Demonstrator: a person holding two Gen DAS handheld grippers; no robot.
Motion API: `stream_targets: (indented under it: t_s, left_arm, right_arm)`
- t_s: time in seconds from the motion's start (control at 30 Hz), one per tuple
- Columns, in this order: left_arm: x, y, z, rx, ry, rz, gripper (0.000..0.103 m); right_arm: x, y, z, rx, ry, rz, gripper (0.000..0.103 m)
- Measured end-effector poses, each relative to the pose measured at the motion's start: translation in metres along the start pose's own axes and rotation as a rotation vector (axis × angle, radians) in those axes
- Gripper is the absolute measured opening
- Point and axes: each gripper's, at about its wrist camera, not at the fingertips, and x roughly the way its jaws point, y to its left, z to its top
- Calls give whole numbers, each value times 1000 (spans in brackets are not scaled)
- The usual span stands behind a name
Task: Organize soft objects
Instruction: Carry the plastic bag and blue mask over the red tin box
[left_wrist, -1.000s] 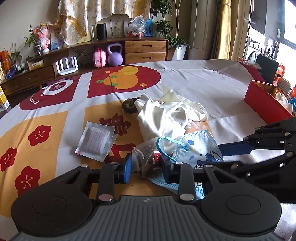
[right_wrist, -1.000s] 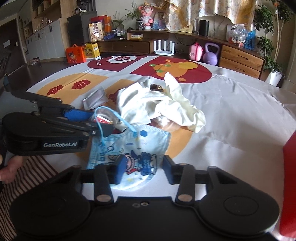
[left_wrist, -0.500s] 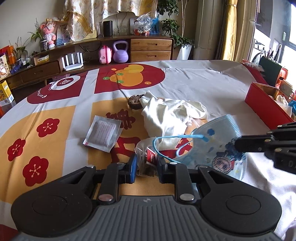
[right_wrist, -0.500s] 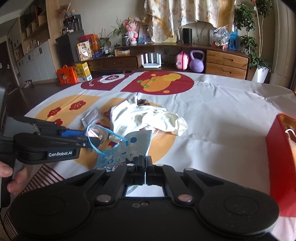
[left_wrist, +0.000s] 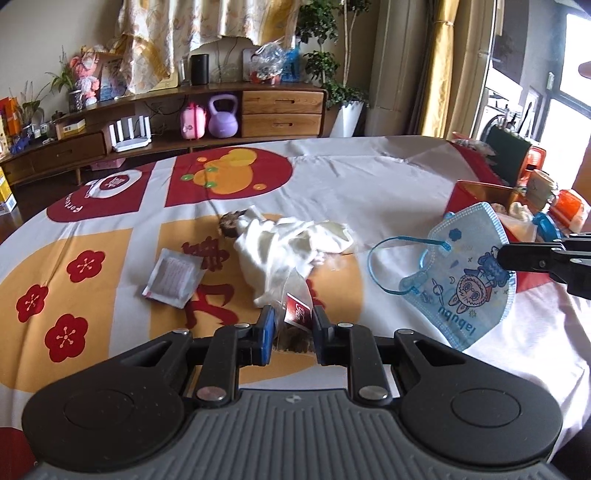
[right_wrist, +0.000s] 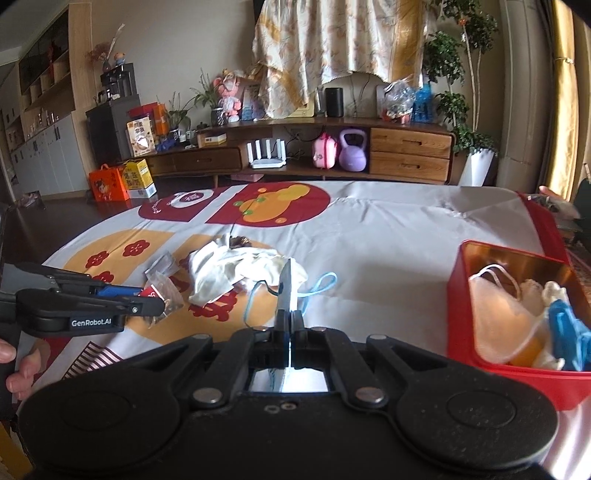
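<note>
My right gripper (right_wrist: 289, 325) is shut on a blue cartoon face mask (left_wrist: 467, 280), held up in the air edge-on (right_wrist: 286, 291), its blue ear loops hanging. My left gripper (left_wrist: 293, 330) is shut on a clear tea bag packet (left_wrist: 295, 314) with a red label, lifted just off the cloth; it also shows in the right wrist view (right_wrist: 164, 295). A crumpled cream cloth (left_wrist: 284, 251) lies mid-table with a brown lump (left_wrist: 229, 223) at its far end. A flat white sachet (left_wrist: 171, 277) lies to its left.
A red tin box (right_wrist: 517, 314) at the right holds a white pouch, pale soft things and a blue item. The table wears a white, red and orange printed cloth (left_wrist: 369, 184). A wooden sideboard (left_wrist: 184, 122) stands behind.
My right gripper closed on the mask and lifted it up and to the right, toward the red box. My left gripper closed on the tea bag packet and raised it.
</note>
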Motion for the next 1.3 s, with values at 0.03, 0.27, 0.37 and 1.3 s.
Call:
stream_targets:
  t_s: [0.03,0.27,0.37,1.3]
  left_arm:
    - [-3,-5,2,5,-2,-7,21]
    - [-19,-39,14,39,-10,-59,21]
    - [-23,-54,20,54,-16,-80,21]
    - [2,-217,84,247,-57,-241,21]
  right_arm:
    - [-4,-2,1,4,-5,-5,0]
    - [-33,-20,5,49,-42,-27,0]
    - [-44,-29,8,61,-58,-42,0]
    - [-104,-161,18,232,-179,-214,0]
